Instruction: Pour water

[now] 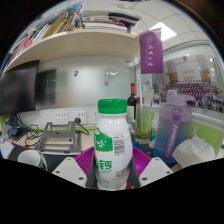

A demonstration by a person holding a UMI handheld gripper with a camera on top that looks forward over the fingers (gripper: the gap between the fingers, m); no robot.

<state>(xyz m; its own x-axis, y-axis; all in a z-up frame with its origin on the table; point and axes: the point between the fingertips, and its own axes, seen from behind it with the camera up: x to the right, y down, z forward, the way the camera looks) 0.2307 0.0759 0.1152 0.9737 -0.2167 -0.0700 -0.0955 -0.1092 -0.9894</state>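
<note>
A white plastic bottle [112, 145] with a green cap and a green printed label stands upright between my fingers. My gripper [112, 162] is shut on it, with the purple pads [85, 158] pressing its lower body from both sides. The bottle's base is hidden below the fingers, so I cannot tell whether it rests on the desk.
Beyond the fingers to the right are a translucent bottle with a purple lid [172, 125], a greenish cup [145, 121] and a dark bottle [134, 100]. A monitor [22, 88] and a white cup [30, 158] are to the left. A shelf [70, 45] runs overhead.
</note>
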